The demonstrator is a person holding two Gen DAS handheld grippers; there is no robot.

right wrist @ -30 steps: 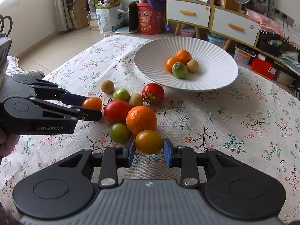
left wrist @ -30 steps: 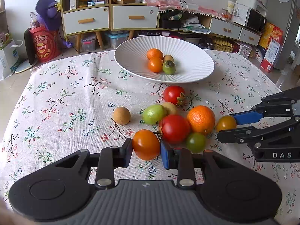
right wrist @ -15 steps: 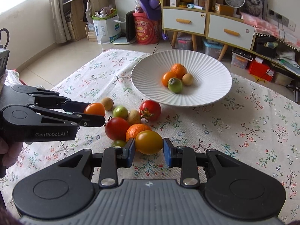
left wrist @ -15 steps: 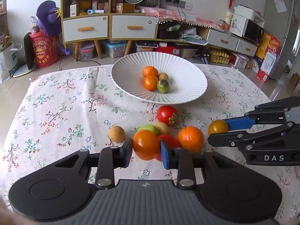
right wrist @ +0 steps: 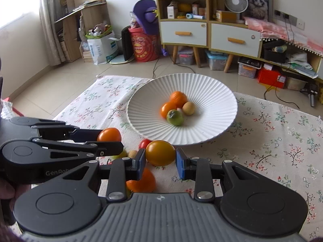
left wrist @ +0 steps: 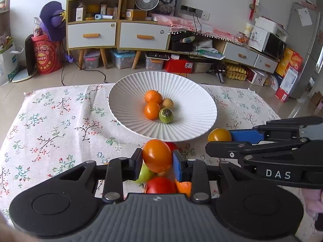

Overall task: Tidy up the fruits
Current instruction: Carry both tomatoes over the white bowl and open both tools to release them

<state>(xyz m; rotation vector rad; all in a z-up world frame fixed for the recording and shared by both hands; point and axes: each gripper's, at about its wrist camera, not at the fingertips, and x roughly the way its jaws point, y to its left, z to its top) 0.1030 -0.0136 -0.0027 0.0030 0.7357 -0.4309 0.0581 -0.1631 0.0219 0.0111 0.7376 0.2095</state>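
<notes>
Grippers (left wrist: 157,159) (right wrist: 160,158) clamped on tomatoes (left wrist: 157,155) (right wrist: 160,152)

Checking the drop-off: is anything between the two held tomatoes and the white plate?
Nothing visible. The orange tomato in the left tool and the yellow tomato in the right tool face the white plate directly; four fruits sit at its middle.

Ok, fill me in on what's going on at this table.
A person is sorting fruit with a hand-held gripper in each hand. The left hand-held gripper is shut on an orange tomato; the right hand-held gripper is shut on a yellow-orange tomato. Both are held just short of the white plate, which holds four fruits. More fruit lies on the floral tablecloth.
</notes>
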